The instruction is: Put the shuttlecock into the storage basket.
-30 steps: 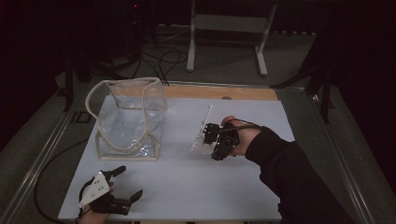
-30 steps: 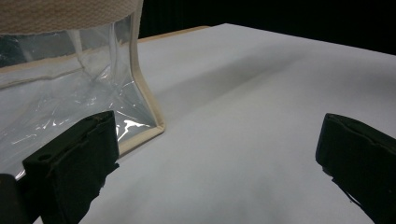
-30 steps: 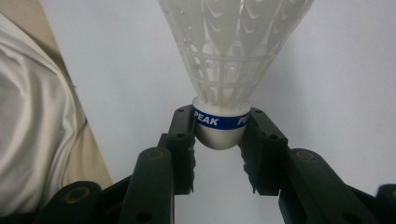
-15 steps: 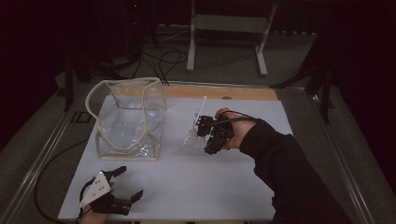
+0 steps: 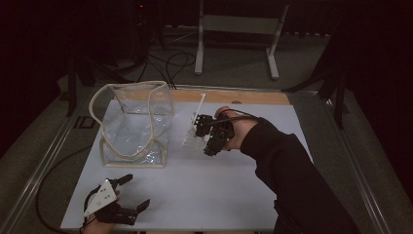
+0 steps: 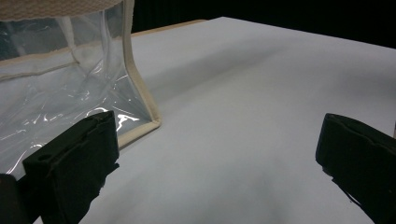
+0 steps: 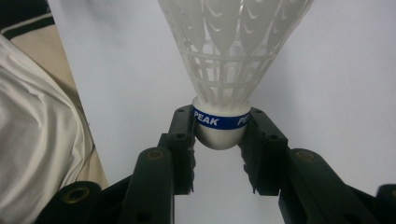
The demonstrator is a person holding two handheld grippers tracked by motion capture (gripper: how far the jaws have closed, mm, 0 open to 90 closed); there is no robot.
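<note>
A white plastic shuttlecock [image 7: 233, 56] with a blue band marked PEAK has its cork base clamped between the jaws of my right gripper [image 7: 219, 123]. In the high view that gripper [image 5: 202, 127] holds the shuttlecock [image 5: 191, 136] a little above the white table [image 5: 219, 185], just right of a clear plastic bag [image 5: 131, 122] with beige trim. The bag stands upright with its top open. My left gripper [image 5: 137, 191] rests at the table's front left corner, open and with nothing in it. In the left gripper view its jaws [image 6: 215, 149] stand wide apart, with the bag's corner [image 6: 60, 84] close ahead on the left.
A wooden strip [image 5: 234, 96] runs along the table's back edge. Beyond it on the floor are a white stand's legs [image 5: 238, 44] and loose cables [image 5: 160, 61]. Metal rails [image 5: 44, 161] flank the table. A dark sleeve [image 5: 297, 185] crosses the table's right front.
My right gripper has carried the shuttlecock leftward toward the bag and slightly up. The left gripper has stayed where it was.
</note>
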